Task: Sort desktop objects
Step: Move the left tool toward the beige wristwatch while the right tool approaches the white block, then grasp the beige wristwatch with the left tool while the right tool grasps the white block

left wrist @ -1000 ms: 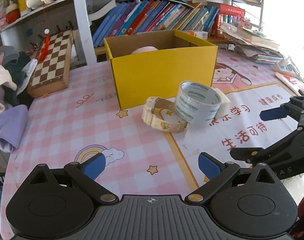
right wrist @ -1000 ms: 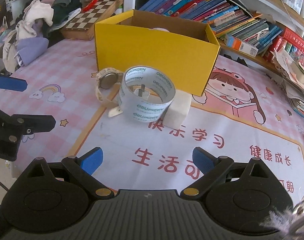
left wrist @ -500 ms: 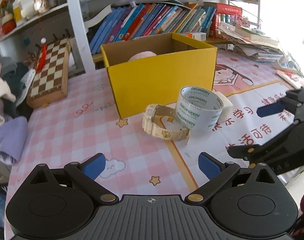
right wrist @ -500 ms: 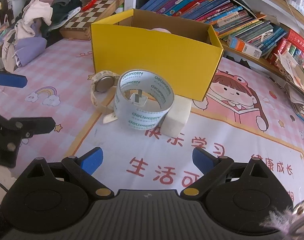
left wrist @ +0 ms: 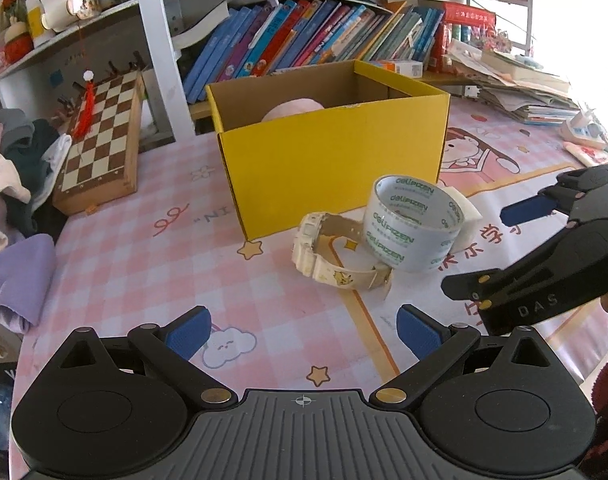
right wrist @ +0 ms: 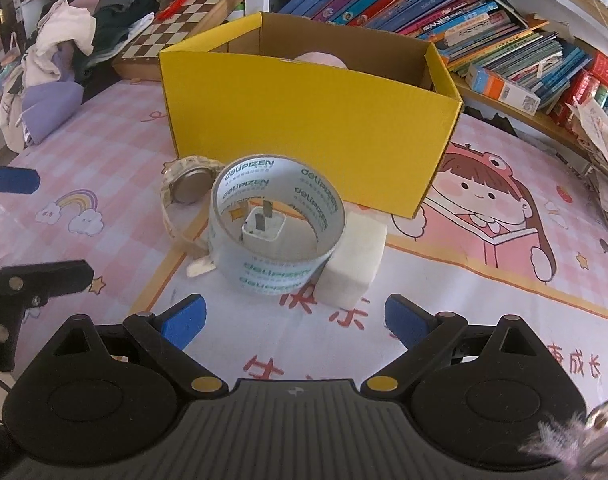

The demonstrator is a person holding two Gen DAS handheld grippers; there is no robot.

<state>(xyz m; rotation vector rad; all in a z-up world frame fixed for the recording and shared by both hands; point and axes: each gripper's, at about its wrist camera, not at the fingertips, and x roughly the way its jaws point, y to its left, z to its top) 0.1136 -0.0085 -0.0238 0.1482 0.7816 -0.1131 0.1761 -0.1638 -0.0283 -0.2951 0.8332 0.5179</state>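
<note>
Both grippers, left gripper (left wrist: 304, 330) and right gripper (right wrist: 295, 318), hover spread wide and empty, squared up to the tape roll (right wrist: 276, 224), which leans on a white block (right wrist: 355, 258) beside the watch (left wrist: 335, 252), just before the yellow box (left wrist: 331, 160).

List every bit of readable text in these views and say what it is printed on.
"delipizen": repeated around the tape roll.
"DAS": on the right gripper body, seen from the left wrist view.
"NI": on the pink checked desk mat; the scrawl beside it is unclear.
"生活": large red characters on the mat's white panel; the others are cut off or hidden.
Book spines: too small to read.
</note>
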